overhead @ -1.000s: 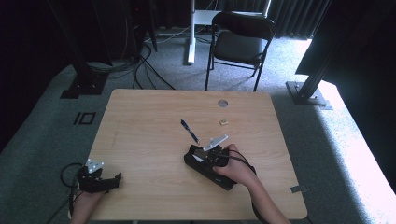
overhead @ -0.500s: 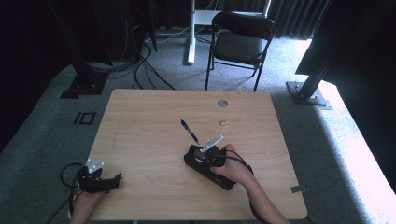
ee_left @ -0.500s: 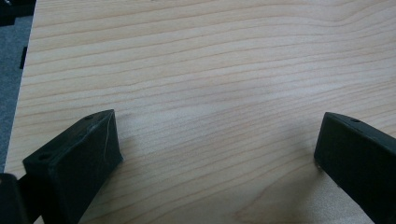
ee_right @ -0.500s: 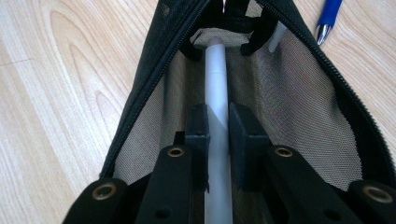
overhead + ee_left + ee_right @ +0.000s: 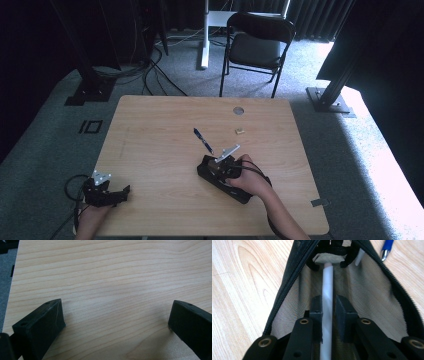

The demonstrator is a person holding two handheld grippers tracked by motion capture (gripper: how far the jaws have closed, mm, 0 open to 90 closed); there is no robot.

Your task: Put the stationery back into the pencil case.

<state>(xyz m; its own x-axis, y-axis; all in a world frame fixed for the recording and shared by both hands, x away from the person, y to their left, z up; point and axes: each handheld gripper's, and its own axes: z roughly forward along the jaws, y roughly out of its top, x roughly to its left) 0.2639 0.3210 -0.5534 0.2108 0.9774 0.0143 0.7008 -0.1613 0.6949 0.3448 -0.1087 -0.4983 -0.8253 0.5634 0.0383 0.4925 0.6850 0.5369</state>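
The left gripper [image 5: 117,194] was seen in the high view at the table's [image 5: 165,130] near left corner, well apart from the black pouch [image 5: 222,177]. In the left gripper view its jaws were spread wide, with nothing but bare tabletop [image 5: 112,285] between them.

The pouch was laid near the middle of the table, toward the near edge. A blue pen [image 5: 203,141] was found on the wood just beyond the pouch, and a small tan piece [image 5: 240,131] farther off, beyond it to the right.

The right gripper [image 5: 328,306] was pushed into the unzipped pouch [image 5: 372,297], over its tan lining. Its jaws were set narrow, and a white pen [image 5: 327,290] was held between the pads, pointed along the pouch toward its far end. The jaws had just been eased slightly apart, with the white pen between them. The tip of the blue pen [image 5: 386,248] was visible outside the pouch, past its zip edge.
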